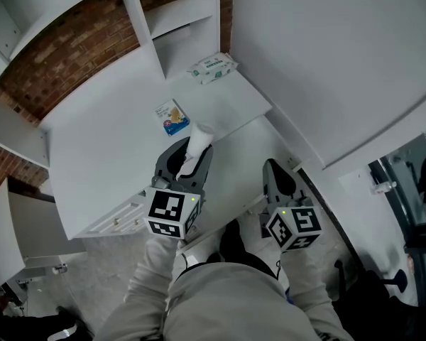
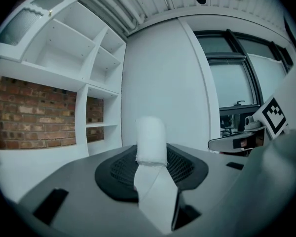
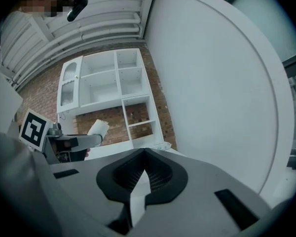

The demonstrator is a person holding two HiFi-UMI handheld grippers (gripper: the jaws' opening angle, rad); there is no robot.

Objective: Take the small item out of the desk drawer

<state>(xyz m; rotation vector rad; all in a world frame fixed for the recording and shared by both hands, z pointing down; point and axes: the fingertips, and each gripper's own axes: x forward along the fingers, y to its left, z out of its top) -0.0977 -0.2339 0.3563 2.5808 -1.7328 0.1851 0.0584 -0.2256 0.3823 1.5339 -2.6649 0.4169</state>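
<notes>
My left gripper [image 1: 192, 155] is shut on a small white roll of gauze-like cloth [image 1: 199, 139], held upright above the white desk [image 1: 99, 155]. In the left gripper view the roll [image 2: 151, 139] stands up between the fingers of the left gripper [image 2: 153, 174], its top clear of them. The right gripper view shows the same roll [image 3: 97, 128] from the side. My right gripper [image 1: 272, 165] hovers to the right of the desk; its tips [image 3: 144, 154] meet with nothing between them. Drawer fronts with knobs [image 1: 119, 219] show under the desk's near edge.
A blue and yellow packet [image 1: 172, 116] lies on the desk just beyond the left gripper. A pack of wipes [image 1: 213, 67] sits further back by the white shelf unit [image 1: 174, 20]. A large white curved tabletop [image 1: 326, 62] fills the right. The person's legs [image 1: 227, 297] are below.
</notes>
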